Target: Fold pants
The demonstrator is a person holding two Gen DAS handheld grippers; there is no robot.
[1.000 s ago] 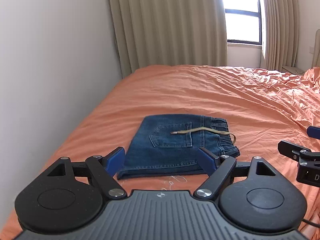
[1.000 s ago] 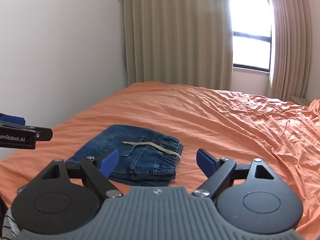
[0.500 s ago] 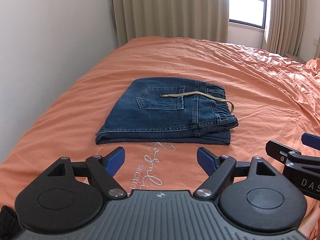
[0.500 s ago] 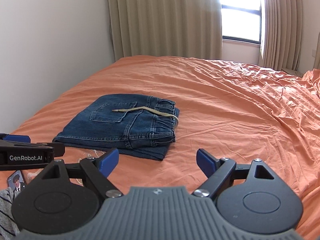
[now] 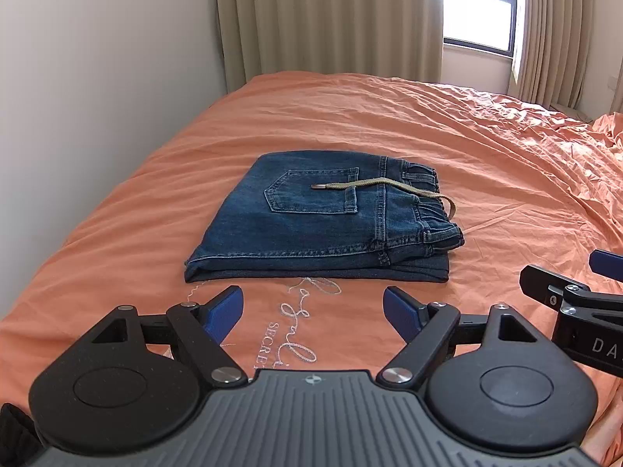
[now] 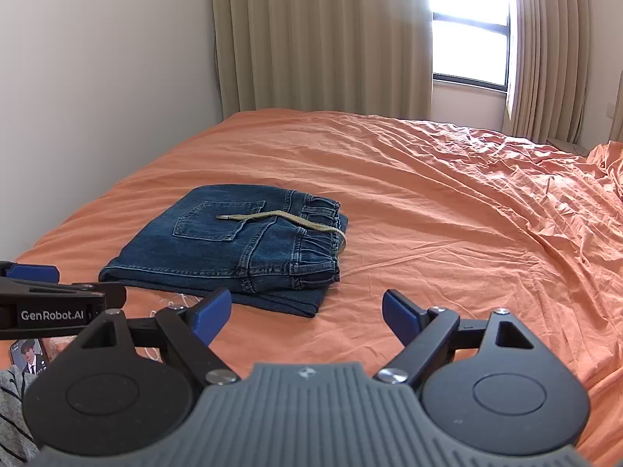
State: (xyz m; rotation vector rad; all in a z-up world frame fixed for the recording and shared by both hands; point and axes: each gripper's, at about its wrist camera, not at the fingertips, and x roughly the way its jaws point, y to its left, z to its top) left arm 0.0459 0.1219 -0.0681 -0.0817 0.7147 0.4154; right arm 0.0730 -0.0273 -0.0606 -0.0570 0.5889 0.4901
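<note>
From your left tongs [image 5: 312,313], spread wide and empty, the folded jeans [image 5: 323,218] lie flat on the orange bedsheet [image 5: 486,163] just ahead, a tan drawstring [image 5: 385,186] across the back pocket. From your right tongs [image 6: 305,313], also wide and empty, the jeans sit ahead and left.

Pants [image 5: 311,225] of matt blue denim, woven drawstring [image 5: 381,186]; creased orange cotton-like bedsheet [image 5: 486,148]; matt curtains [image 5: 331,19].
</note>
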